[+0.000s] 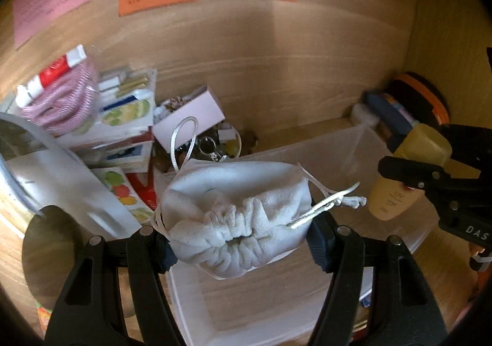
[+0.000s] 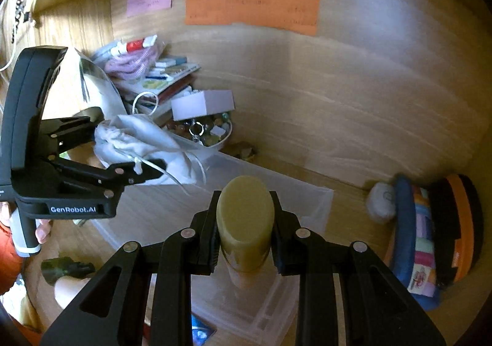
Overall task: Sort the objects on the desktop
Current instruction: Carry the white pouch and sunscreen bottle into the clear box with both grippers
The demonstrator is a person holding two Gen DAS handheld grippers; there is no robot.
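Observation:
My left gripper (image 1: 240, 244) is shut on a white drawstring pouch (image 1: 236, 210) and holds it above a clear plastic bin (image 1: 338, 149). The pouch also shows in the right wrist view (image 2: 144, 143), between the left gripper's fingers (image 2: 141, 172). My right gripper (image 2: 244, 241) is shut on a yellow bottle with an olive cap (image 2: 246, 217), held upright over the bin (image 2: 313, 201). In the left wrist view the bottle (image 1: 406, 174) hangs at the right, over the bin's far right corner.
A pile at the back left holds books (image 1: 123, 118), a pink coil (image 1: 61, 103), a tube (image 1: 49, 75), a small white box (image 1: 193, 115) and a bowl of trinkets (image 2: 209, 131). Coloured notes (image 2: 252, 5) hang on the wooden back wall. Blue and orange round cases (image 2: 430, 235) stand at the right.

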